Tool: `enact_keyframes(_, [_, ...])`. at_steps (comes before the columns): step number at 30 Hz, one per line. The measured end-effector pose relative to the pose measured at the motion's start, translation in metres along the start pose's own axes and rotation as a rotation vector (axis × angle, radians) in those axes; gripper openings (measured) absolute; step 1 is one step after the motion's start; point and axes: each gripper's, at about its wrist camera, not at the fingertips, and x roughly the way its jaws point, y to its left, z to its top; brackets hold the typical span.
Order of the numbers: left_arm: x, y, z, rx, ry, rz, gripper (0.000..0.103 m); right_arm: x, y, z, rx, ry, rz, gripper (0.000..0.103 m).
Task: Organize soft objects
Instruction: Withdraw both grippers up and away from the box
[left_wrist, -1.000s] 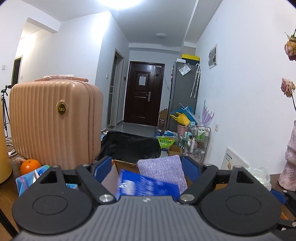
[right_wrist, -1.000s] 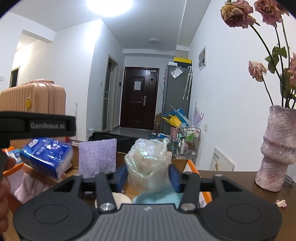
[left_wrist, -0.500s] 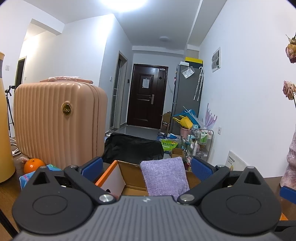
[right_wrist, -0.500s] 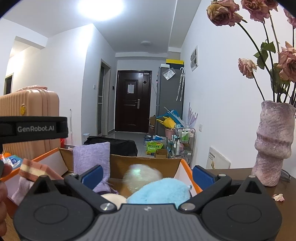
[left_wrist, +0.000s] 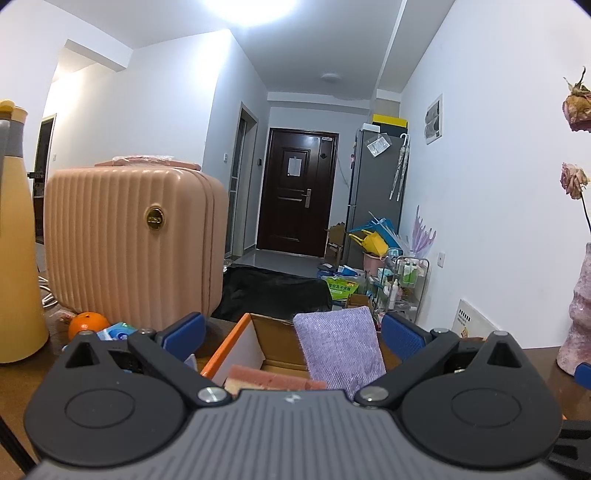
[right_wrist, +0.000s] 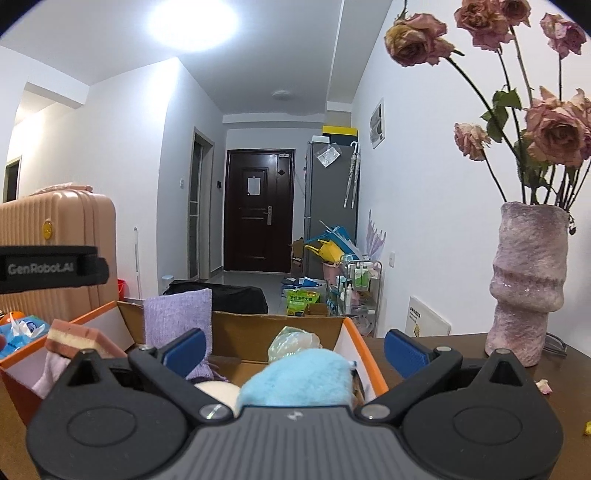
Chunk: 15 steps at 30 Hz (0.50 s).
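The left gripper has its two blue fingers spread wide apart and nothing is between them; it hangs in front of the cardboard box, which has orange edges and white side walls. The right gripper is also wide apart and holds nothing, and it hangs over the near end of the same box. The soft objects are inside the box. A purple cloth stands against the far wall of the box and rises above the rim; in the right wrist view the same cloth is at the back left. A pink and cream sponge lies at the left side of the box, on top of a pale pink cloth that hangs over the left wall. A light blue fluffy object lies at the near right part of the box, just beside a cream round object, and behind the blue one there is a crumpled clear plastic bag. The box stands on a dark wooden table. To the left of the box there is an orange, a blue tissue pack, a pink suitcase and a yellow bottle. At the right stands a pink vase with dried roses.
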Motion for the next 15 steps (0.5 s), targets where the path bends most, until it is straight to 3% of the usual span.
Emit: enact_keyframes(15, [-0.041, 0.013, -0.009, 0.009, 0.012, -0.003, 0.103, -0.043, -0.012, -0.009, 0.019, 0.004, -0.016, 0.103])
